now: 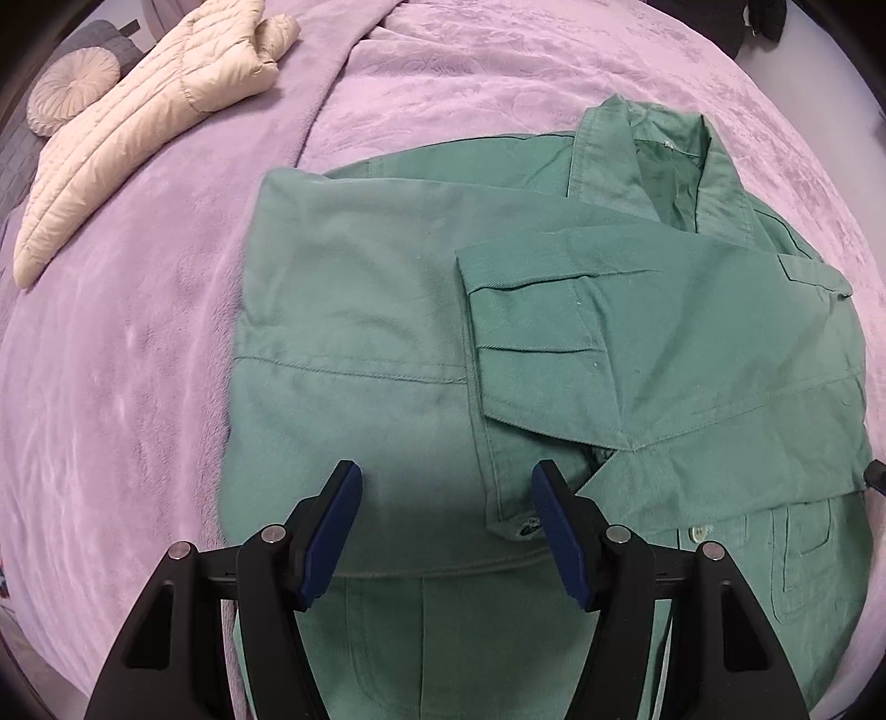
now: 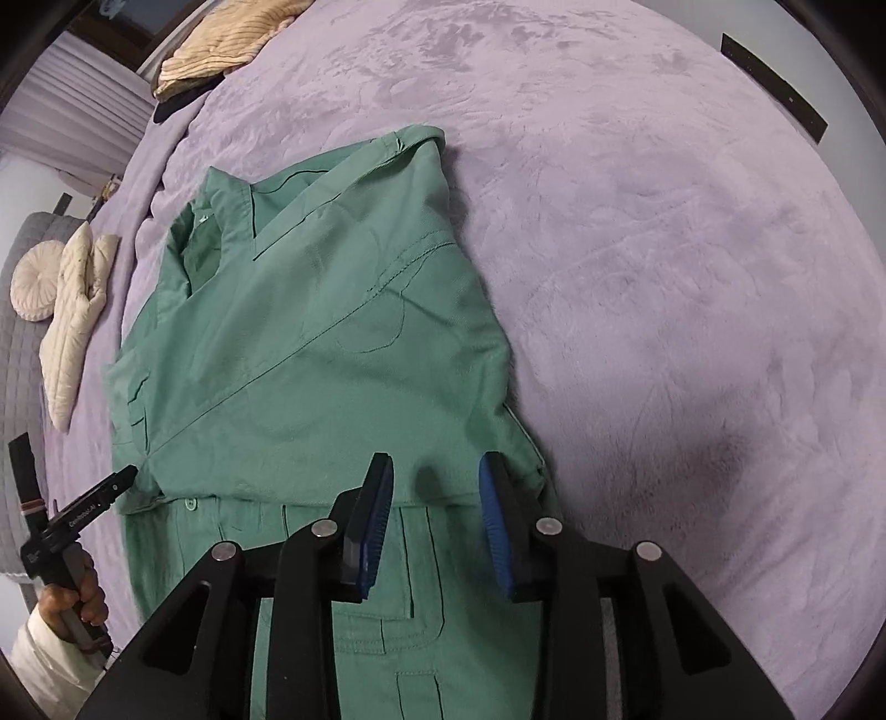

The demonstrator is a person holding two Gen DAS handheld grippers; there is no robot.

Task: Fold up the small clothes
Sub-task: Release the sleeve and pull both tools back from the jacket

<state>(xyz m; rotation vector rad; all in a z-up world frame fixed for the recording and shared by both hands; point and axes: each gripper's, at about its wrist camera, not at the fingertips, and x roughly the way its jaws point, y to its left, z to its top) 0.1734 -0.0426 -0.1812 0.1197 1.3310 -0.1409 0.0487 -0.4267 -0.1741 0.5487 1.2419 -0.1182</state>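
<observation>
A: Lilac blanket (image 1: pixel 138 387) covers the whole bed, plush, faint pattern. Cream quilted jacket (image 1: pixel 149 122) lies on it, far left.

B: Round pleated cushion (image 1: pixel 72 88) just beside the jacket, against a grey quilted headboard (image 2: pixel 22 360). Beige ribbed cloth (image 2: pixel 232 39) at the far edge.

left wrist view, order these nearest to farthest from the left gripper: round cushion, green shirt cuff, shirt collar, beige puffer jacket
From the left gripper:
1. green shirt cuff, just ahead, by the right finger
2. shirt collar, far right
3. beige puffer jacket, far left
4. round cushion, far left corner, behind the jacket
</observation>
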